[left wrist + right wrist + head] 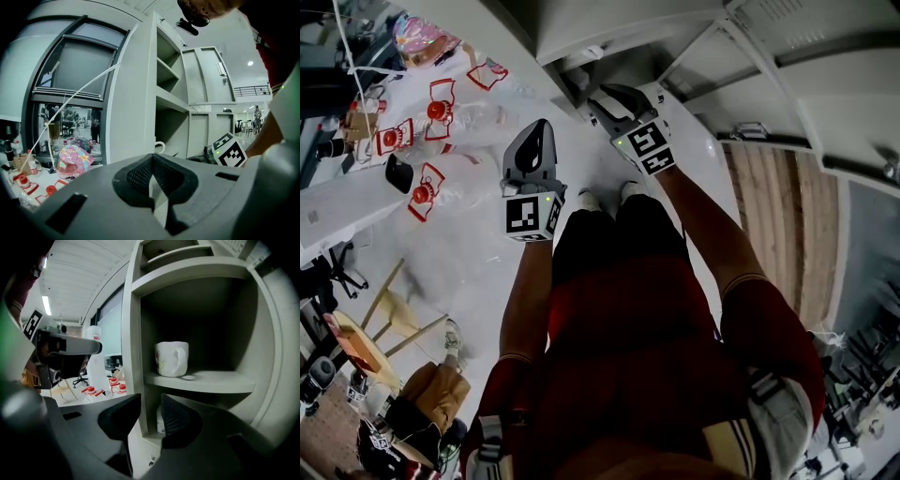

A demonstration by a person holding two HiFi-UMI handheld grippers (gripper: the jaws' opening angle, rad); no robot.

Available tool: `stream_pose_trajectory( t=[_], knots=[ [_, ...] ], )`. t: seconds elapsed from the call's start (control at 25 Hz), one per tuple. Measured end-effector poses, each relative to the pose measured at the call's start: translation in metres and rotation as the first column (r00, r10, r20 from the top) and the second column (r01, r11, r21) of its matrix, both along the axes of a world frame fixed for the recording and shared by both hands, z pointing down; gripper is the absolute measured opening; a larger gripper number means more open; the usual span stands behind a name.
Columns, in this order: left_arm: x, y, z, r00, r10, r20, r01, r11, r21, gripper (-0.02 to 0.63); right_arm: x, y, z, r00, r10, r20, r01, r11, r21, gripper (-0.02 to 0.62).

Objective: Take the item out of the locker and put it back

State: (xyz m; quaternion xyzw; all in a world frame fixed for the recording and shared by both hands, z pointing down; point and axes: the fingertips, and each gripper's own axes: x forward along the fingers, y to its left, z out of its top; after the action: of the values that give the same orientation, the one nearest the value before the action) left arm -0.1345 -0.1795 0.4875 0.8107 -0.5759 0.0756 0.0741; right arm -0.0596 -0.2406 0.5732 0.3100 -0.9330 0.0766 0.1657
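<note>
**Q:** Locker (134,310) shelving fills the right gripper view. Where is the item?

**A:** White mug (171,358), upright at frame centre on 1 shelf (215,380), handle facing outward.

**Q:** How should the reach be done well?

**A:** From where I stand, I'd bring the jaws level with the mug, enter squarely over the shelf lip, and widen them or take the handle. The present gap looks too narrow for the body.

**Q:** Tool state?

**A:** Right gripper (149,405), lower centre: its 2 jaws are partly apart, empty and touching nothing. Left gripper (152,177): pads together, holding nothing.
</note>
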Motion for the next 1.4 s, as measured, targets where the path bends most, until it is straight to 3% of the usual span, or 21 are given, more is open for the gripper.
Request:
stream_pose_trajectory(
  t=[0.68, 1.4],
  knots=[
    [0.025, 0.007, -0.081, 0.999, 0.042, -0.032, -0.040, 0.997, 0.058, 0.006, 0.014, 0.035, -0.130, 0.984, 0.062, 0.165, -0.069, 0.997, 0.040, 0.014],
    [0.050, 0.020, -0.151, 0.988, 0.149, -0.029, -0.143, 0.976, 0.165, 0.006, 0.030, 0.063, -0.230, 0.962, 0.072, 0.262, -0.111, 0.984, 0.138, -0.003]
  ],
)
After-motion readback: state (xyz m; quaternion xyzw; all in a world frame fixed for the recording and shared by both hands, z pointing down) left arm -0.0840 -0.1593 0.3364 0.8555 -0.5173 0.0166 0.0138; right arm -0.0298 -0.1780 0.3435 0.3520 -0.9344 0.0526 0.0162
